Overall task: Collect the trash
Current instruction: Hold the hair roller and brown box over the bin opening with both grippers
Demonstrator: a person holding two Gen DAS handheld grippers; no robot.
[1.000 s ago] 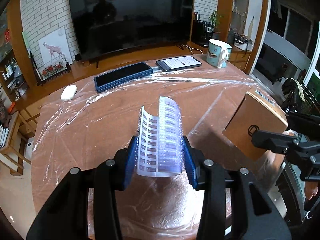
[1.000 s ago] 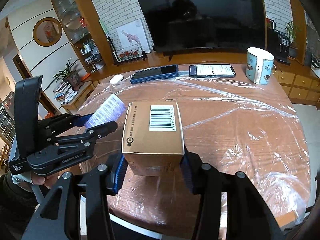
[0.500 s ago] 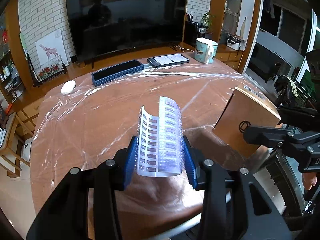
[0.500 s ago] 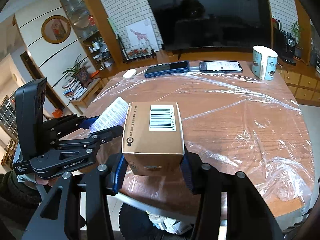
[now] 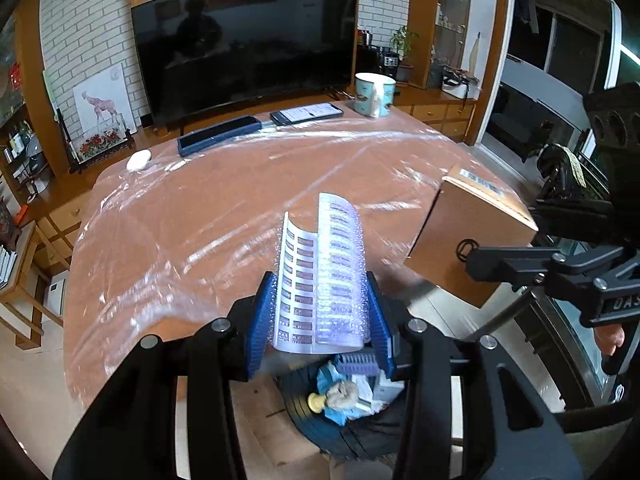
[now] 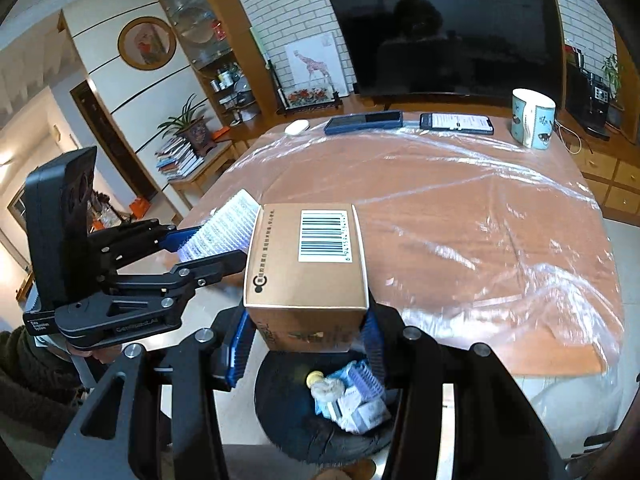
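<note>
Left gripper (image 5: pixel 320 320) clamped on a curled bubble-wrap sheet (image 5: pixel 324 272). Right gripper (image 6: pixel 306 336) clamped on a cardboard box (image 6: pixel 306 256). Both held above a black bin (image 6: pixel 288 420) containing trash, beside the table (image 6: pixel 440 200).

Few markings can be read. The cardboard box (image 6: pixel 306 256) clamped between the right gripper's (image 6: pixel 306 340) pads carries a white barcode label (image 6: pixel 325 236) on its top face — the digits under the bars are too small to make out. Along the box's left edge runs a line of small print and a round logo (image 6: pixel 260 289), neither legible. To the left of the box, the left gripper (image 6: pixel 208 246) bears "GenRobot.AI" (image 6: pixel 136 326) on its body — faint — and a small white label at its rear that stays unreadable. The sheet in that gripper has rows of blurred print.
</note>
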